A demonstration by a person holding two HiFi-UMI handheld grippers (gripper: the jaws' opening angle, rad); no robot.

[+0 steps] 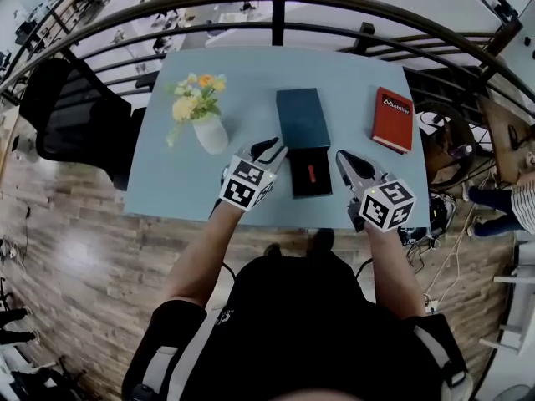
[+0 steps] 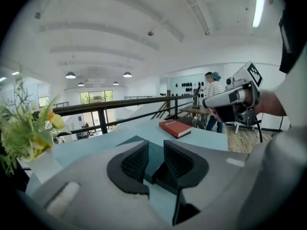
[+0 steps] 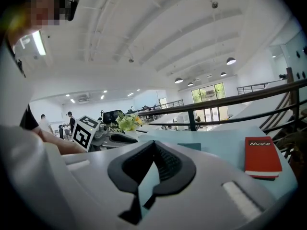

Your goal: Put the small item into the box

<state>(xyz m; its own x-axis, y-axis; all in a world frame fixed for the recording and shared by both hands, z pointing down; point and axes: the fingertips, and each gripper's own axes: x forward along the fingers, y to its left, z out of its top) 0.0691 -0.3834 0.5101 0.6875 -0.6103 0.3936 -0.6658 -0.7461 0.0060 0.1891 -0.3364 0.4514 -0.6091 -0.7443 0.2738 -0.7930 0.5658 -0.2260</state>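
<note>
Grippers sit in both our hands over the near edge of the tabletop (image 1: 242, 90), one on each side of the box (image 1: 297, 178). Our left gripper (image 1: 272, 150) is just left of the box, with its jaws apart. We see a clear gap between the ribbed pads and nothing in it. Our right gripper (image 1: 344, 161) is just right of the box. Its jaws are together, the tips meet, and they hold nothing.

We see the box lying open and black, close to the middle of the near edge. The small red item (image 1: 311, 174) lies inside it, and neither gripper touches it. A teal block (image 1: 303, 117) lies toward the far edge, touching the box's far end. Near the left edge stands a white vase (image 1: 211, 132) with yellow flowers (image 1: 196, 94), well apart from the box. A red book (image 1: 393, 119) lies flat near the right edge. A dark railing (image 1: 276, 23) runs beyond the far edge.
</note>
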